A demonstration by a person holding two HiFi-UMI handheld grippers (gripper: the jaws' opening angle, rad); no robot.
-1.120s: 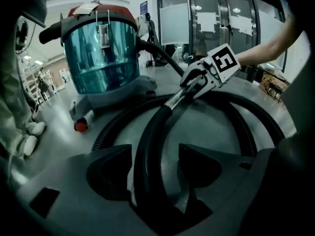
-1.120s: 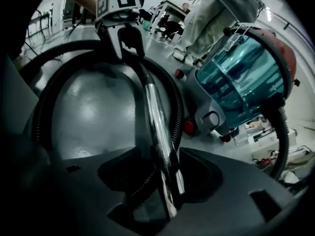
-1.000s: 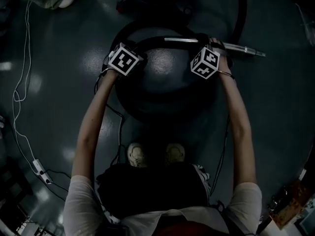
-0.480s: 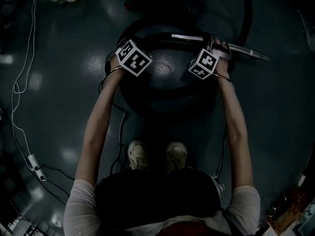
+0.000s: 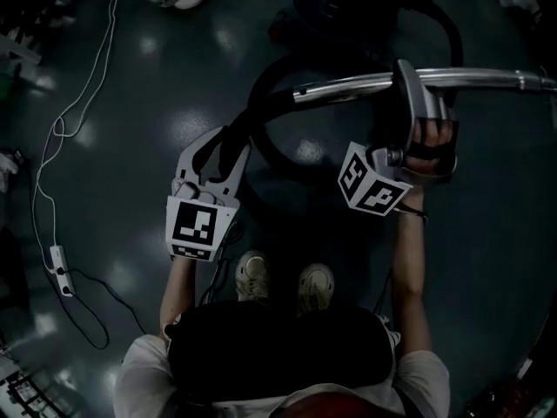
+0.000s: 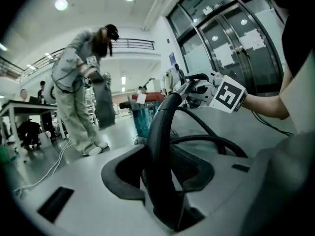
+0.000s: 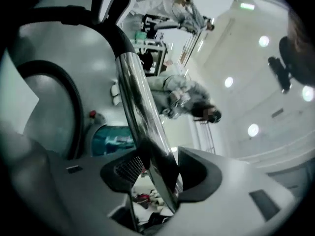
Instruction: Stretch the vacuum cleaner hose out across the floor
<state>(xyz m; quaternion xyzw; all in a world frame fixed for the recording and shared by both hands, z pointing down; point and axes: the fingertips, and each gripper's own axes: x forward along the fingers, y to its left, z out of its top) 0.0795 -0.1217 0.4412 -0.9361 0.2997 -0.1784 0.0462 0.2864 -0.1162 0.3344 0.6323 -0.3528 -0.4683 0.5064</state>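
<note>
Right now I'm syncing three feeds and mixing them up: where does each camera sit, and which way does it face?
Head view: on the person's head, facing steeply down at the floor; shows both arms, shoes, left gripper, right gripper.
Left gripper view: on the left gripper, facing level across a hall, jaws shut on the hose; shows the person's right forearm.
Right gripper view: on the right gripper, tilted up at ceiling lights; jaws, just closed further, grip the metal tube; body unclear.
Shared: both gripper views show a bystander.
</note>
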